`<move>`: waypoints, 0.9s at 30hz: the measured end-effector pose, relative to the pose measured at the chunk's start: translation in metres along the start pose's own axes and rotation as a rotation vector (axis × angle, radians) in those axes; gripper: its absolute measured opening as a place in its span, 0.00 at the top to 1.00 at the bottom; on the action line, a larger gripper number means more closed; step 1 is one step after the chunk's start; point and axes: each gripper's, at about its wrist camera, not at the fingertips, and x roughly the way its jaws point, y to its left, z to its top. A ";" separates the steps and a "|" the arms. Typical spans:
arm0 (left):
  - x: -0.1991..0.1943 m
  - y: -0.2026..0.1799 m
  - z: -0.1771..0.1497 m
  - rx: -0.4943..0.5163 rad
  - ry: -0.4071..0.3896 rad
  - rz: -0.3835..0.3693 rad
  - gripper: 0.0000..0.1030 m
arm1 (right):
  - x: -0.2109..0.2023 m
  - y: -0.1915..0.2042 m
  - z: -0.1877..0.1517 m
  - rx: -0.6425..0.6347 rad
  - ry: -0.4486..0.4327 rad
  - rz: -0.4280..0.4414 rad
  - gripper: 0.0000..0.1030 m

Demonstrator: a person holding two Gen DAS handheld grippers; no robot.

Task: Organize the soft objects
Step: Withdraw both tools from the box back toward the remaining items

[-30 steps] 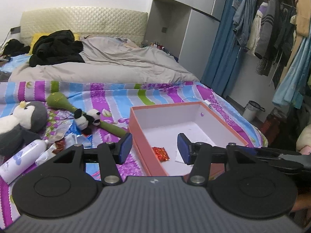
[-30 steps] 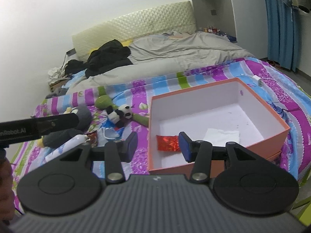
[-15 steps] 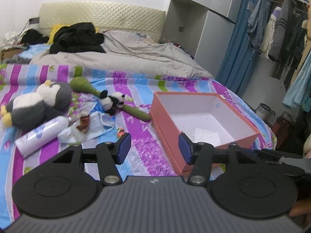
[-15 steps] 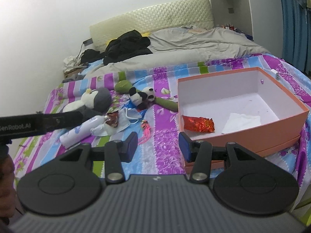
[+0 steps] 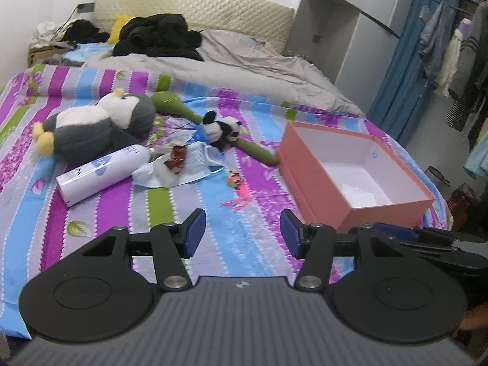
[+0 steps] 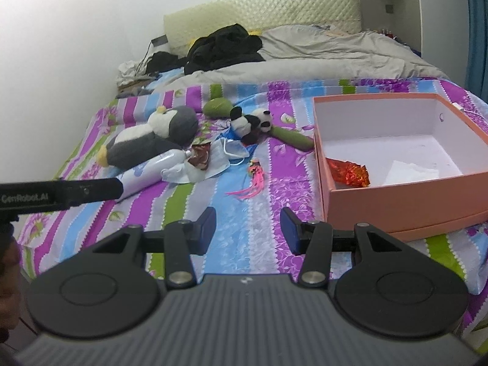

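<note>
A grey and white penguin plush [image 5: 94,126] [image 6: 152,140] lies on the striped bedspread. A small panda plush [image 5: 221,129] [image 6: 251,122] lies on a long green plush [image 5: 210,125] [image 6: 274,126]. An open orange box [image 5: 350,167] [image 6: 393,204] stands on the right, holding a red foil packet [image 6: 349,174] and white tissue [image 6: 411,172]. My left gripper [image 5: 242,233] and right gripper [image 6: 248,228] are both open and empty, above the bedspread in front of the toys.
A white bottle [image 5: 100,172], a face mask [image 5: 195,164], a brown wrapper [image 5: 178,158] and a pink feathery trinket [image 5: 239,190] lie among the toys. A grey duvet [image 5: 231,67] and black clothes [image 5: 158,35] lie behind. Clothes [image 5: 457,52] hang at right.
Both grippers have pulled back and swung left, away from the box. The toys and clutter now sit near the middle of both views. Both stay open.
</note>
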 end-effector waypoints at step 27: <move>0.105 0.082 0.011 -0.094 0.066 0.078 0.42 | 0.097 0.015 0.006 -0.049 0.054 0.013 0.52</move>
